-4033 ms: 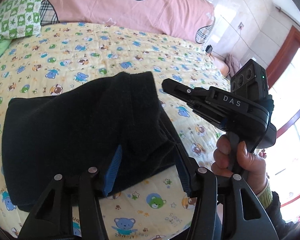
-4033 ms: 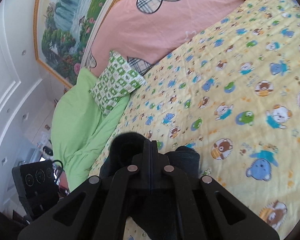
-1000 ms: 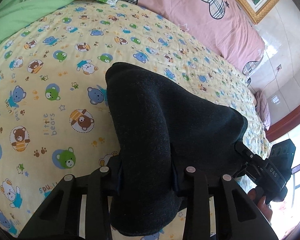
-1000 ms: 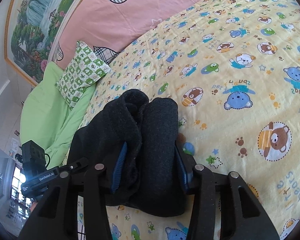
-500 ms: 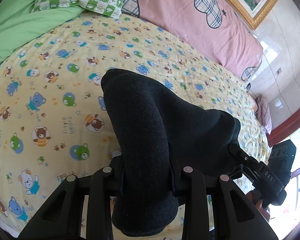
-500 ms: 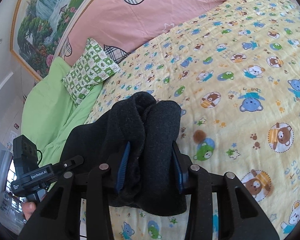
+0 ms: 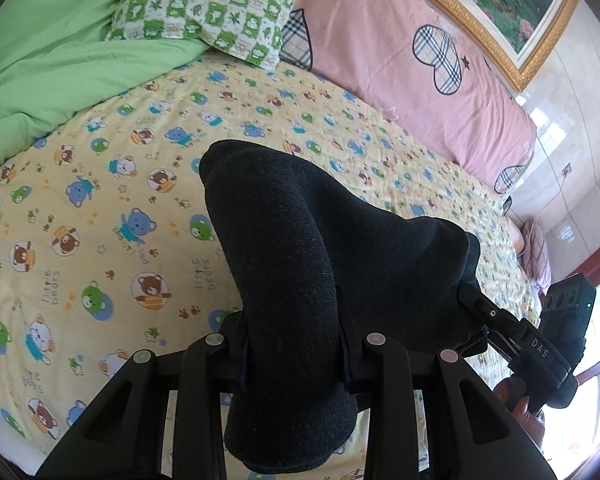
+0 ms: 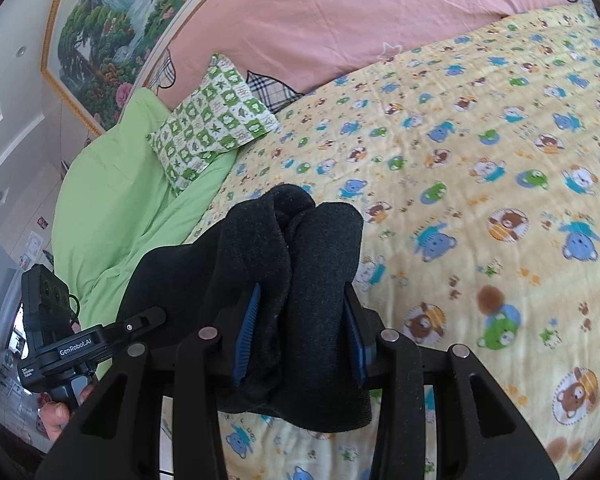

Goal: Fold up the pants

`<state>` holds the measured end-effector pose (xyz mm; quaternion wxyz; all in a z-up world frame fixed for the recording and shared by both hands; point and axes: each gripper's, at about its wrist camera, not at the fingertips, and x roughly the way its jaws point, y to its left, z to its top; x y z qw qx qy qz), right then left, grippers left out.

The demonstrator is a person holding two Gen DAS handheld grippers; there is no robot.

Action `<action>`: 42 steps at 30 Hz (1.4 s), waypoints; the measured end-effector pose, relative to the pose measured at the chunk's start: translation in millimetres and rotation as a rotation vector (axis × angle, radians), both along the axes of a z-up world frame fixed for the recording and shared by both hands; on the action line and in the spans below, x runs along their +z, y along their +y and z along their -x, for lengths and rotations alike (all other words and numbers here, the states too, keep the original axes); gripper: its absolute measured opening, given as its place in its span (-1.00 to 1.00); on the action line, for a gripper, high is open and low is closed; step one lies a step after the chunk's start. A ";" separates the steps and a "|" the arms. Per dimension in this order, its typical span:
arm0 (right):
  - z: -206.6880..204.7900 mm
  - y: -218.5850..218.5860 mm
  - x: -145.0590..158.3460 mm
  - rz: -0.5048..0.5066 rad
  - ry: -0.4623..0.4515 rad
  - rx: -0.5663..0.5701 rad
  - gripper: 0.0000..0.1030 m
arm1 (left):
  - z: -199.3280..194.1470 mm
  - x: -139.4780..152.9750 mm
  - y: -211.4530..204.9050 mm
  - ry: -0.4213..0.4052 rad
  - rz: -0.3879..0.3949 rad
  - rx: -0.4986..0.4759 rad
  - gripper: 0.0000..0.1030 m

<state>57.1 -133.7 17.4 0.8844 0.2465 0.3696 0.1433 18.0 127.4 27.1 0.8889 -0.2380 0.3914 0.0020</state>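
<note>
Both the left gripper (image 7: 294, 354) and the right gripper (image 8: 300, 332) squeeze the thick black pants (image 7: 300, 264), held up over the near part of the yellow bear bedsheet (image 7: 100, 208), so a loose squeeze could let the folded bundle slip and fall open.

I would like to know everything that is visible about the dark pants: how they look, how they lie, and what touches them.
The pants are a thick, dark charcoal, fleecy knit fabric, bunched into a folded bundle of several layers. The left gripper clamps one end and the right gripper clamps the other end, where two rolled layers press together between its blue pads. The bundle hangs between the two grippers above the yellow bear-print sheet; the loose ends droop below the fingers. Whether any part touches the sheet cannot be told.
</note>
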 end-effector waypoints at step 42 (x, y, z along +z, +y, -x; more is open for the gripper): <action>-126.4 92.6 -13.5 0.061 0.049 0.133 -0.15 | -50.2 -21.8 95.9 0.057 -0.064 0.173 -0.29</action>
